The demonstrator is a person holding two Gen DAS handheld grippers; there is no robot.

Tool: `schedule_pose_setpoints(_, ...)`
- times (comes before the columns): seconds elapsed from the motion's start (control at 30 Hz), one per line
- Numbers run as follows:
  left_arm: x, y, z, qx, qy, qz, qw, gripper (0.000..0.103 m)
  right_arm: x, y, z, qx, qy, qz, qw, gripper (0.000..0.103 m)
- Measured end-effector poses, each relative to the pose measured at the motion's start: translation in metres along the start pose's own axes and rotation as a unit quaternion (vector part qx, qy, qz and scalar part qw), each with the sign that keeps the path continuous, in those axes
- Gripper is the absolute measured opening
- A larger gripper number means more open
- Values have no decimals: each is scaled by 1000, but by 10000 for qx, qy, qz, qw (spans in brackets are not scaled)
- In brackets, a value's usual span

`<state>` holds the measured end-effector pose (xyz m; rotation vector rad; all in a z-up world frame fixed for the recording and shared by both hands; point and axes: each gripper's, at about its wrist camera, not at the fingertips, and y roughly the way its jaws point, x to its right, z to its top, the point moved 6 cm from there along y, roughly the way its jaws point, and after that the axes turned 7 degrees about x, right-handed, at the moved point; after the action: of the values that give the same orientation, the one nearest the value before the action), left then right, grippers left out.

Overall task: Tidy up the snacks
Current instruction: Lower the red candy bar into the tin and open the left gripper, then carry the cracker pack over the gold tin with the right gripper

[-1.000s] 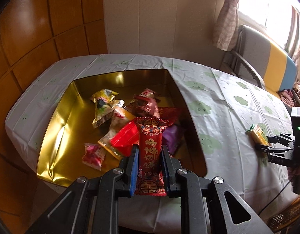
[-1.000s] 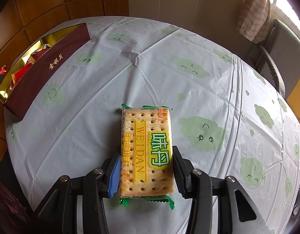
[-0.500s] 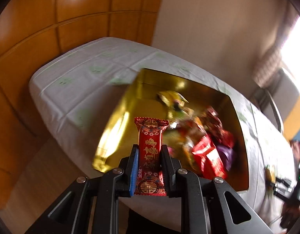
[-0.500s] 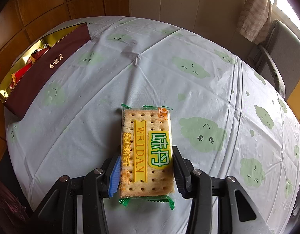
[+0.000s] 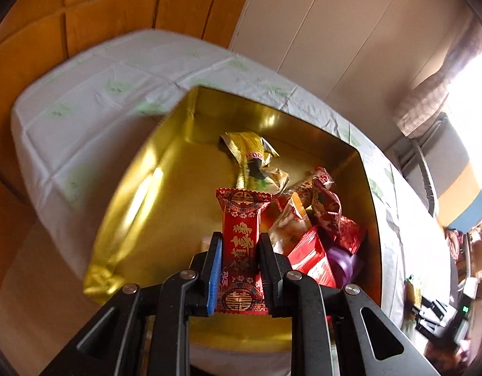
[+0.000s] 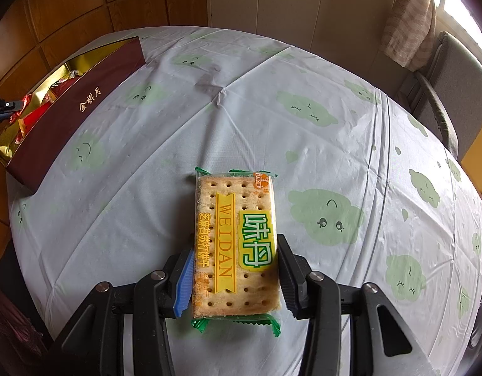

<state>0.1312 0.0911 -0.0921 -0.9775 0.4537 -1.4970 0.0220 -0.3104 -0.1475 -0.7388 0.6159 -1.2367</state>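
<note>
My left gripper (image 5: 240,244) is shut on a red candy bar wrapper (image 5: 242,228) and holds it over the near part of the gold-lined box (image 5: 137,188). Several wrapped snacks lie in the box, among them a yellow packet (image 5: 250,150) and a red pouch (image 5: 313,257). My right gripper (image 6: 234,269) is shut on a cracker packet (image 6: 236,238) with green ends, above the white tablecloth (image 6: 209,119). In the right wrist view the same box (image 6: 75,106) shows its maroon outer wall at the far left.
The table carries a white cloth with green cloud faces (image 6: 327,216). Wooden wall panels (image 5: 84,9) stand behind the box. A chair (image 6: 444,94) sits at the table's right side under a curtained window (image 6: 406,18).
The left gripper has swung leftward with the red candy bar and rolled, so the box now appears rotated and closer beneath it. The right gripper and its cracker packet have stayed still.
</note>
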Motion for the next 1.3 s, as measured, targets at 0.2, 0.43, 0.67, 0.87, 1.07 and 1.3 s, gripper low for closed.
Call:
schedule_pose_setpoints(0.2, 6, 27, 3, -149, -91, 41, 9998, 24, 0, 0, 0, 4, -2, 4, 10000, 47)
schedule_pose_setpoints(0.43, -2, 8, -11, 222, 371, 598, 9973, 24, 0, 0, -1, 10, 3, 0, 10000, 47)
schedule_pose_setpoints(0.67, -7, -23, -22, 692, 657, 996, 9904, 27, 0, 0, 1, -23, 19, -70, 10000, 47)
schedule_pose_setpoints(0.87, -5, -46, -19, 1072, 822, 1046, 9853, 29, -2, 2, 2, -160, 115, -248, 9995, 47)
schedule_pose_setpoints(1.07, -7, -60, -19, 1205, 775, 999, 9846, 30, -4, 3, 3, -226, 297, -520, 9979, 47)
schedule_pose_setpoints(1.3, -18, -68, -22, 1265, 623, 1010, 9848, 31, -7, 3, 5, -243, 375, -816, 9957, 47)
